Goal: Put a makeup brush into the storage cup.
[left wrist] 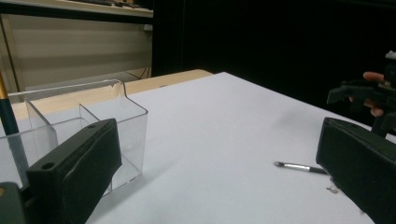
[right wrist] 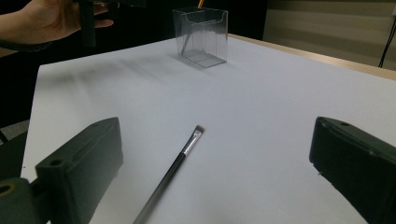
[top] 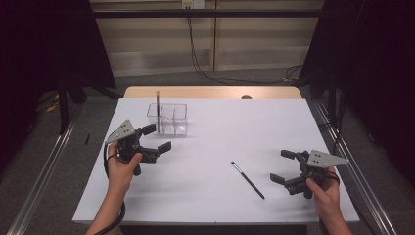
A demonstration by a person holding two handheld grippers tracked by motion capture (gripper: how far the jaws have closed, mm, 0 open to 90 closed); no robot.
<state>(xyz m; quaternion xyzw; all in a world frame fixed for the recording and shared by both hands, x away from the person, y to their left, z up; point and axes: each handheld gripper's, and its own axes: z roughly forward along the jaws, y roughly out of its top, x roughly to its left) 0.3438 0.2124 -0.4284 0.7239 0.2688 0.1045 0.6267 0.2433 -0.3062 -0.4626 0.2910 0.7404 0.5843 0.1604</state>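
Observation:
A thin black makeup brush [top: 247, 179] with a silver ferrule lies flat on the white table [top: 210, 142], right of centre. A clear divided plastic holder [top: 167, 119] stands at the back left, with a brown-handled stick [top: 158, 105] upright in its left compartment. My left gripper [top: 157, 138] is open just in front of the holder, empty. My right gripper [top: 283, 166] is open to the right of the brush, empty. In the right gripper view the brush [right wrist: 180, 163] lies between and ahead of my jaws, its bristles pointing away. The left gripper view has the holder [left wrist: 93, 126] close and the brush [left wrist: 301, 166] farther off.
The table's wooden back edge [top: 210, 92] shows behind the white sheet. Metal rails [top: 44, 171] run along both sides on the floor. Cables [top: 205, 68] hang at the far wall. Dark curtains flank the area.

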